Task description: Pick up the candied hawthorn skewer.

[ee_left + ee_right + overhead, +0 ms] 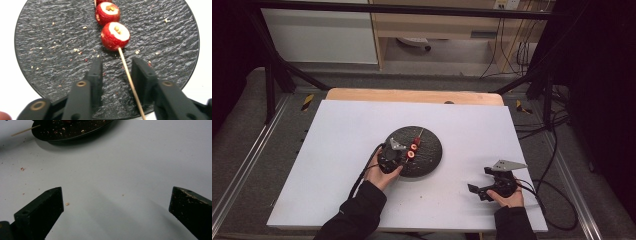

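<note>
Your right gripper (pixel 480 188) nearest, low over white table sheet (pixel 337 150), jaws spread wide, grasping nothing. Your left gripper (pixel 117 72) at near edge of round black slate plate (pixel 50 37), jaws parted, thin wooden skewer (pixel 130 82) running between them, unclamped. Beyond, red hollowed fruit pieces (pixel 115 35) threaded on skewer, resting mid-plate among crumbs.

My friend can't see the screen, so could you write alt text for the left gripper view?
A wooden skewer threaded with red fruits lies on a round black slate plate, its bare end passing between the left gripper's two open black fingers. Crumbs dot the plate.
</note>
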